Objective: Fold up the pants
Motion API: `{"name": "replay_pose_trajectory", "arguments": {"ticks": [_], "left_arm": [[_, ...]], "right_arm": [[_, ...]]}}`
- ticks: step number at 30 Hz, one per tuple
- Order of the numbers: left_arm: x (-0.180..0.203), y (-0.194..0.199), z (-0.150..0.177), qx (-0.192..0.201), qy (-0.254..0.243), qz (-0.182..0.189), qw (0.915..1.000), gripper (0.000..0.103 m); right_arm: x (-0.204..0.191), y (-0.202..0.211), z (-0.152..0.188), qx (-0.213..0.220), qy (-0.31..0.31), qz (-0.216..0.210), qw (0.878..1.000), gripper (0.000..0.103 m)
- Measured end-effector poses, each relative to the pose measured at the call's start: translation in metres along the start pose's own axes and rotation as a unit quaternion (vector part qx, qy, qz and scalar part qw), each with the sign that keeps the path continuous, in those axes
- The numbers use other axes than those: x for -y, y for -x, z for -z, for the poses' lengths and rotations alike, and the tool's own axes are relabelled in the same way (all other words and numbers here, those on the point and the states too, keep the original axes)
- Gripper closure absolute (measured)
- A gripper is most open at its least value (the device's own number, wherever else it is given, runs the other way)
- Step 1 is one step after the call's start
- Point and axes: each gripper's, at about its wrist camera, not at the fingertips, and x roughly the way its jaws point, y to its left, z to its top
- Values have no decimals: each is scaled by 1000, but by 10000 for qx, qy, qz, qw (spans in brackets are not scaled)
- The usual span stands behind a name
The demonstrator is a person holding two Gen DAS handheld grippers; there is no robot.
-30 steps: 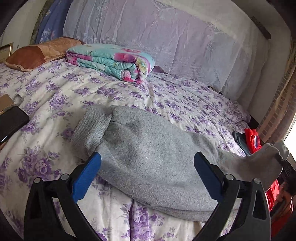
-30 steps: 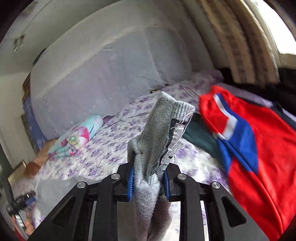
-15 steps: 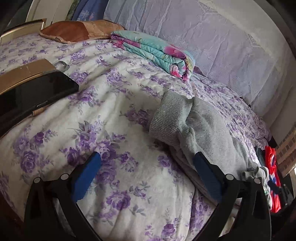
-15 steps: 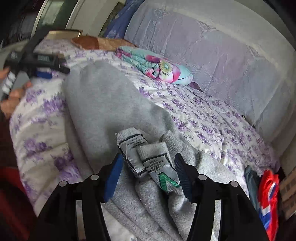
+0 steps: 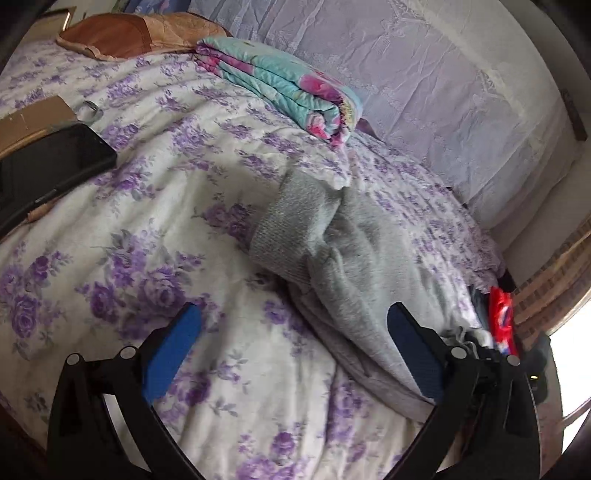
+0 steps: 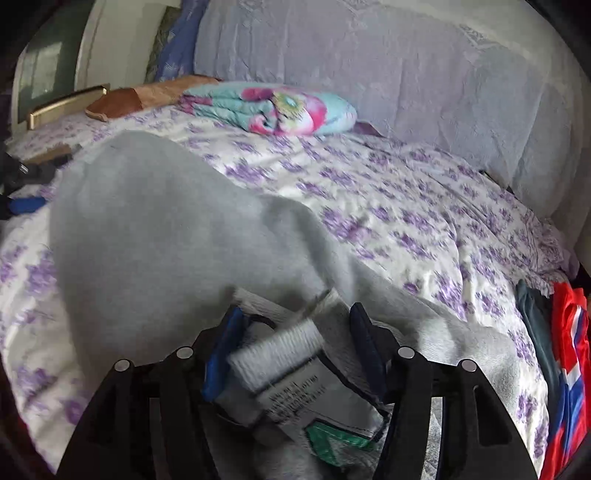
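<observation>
The grey sweatpants lie folded over on the flowered bed sheet, their ribbed cuff pointing toward the pillows. My left gripper hangs open above the sheet, its right finger beside the pants' edge and nothing between the pads. In the right wrist view the pants spread to the left. My right gripper stands open over the waistband, and the white care labels lie loose between its fingers.
A folded floral blanket and a brown pillow lie at the head of the bed. A black tablet and a cardboard box sit at the left edge. Red clothing is piled at the right edge.
My right gripper has opened and let go of the waistband, swinging down over the bed. The left gripper has shifted left, so the pants now lie to its right.
</observation>
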Motion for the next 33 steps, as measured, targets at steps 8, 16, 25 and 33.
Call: {"name": "replay_pose_trajectory", "arguments": {"ticks": [8,16,25,33], "left_arm": [[28,-53,-12,-499,-32,-90,9987,5],[30,-64,-20,-348,-49,-156,9993,5],[18,-60,-26,-82,325,-174,9993,31],[34,-70,-20,-56,169,-351,9992,7]], "right_arm": [[1,20,2,296,67,66,9995,36],[73,71,14,772,-1465,78,9862,28],[91,58,41,588,-1945,-61,9791,10],[88,21,60,-166,-1757,-506,9830,3]]}}
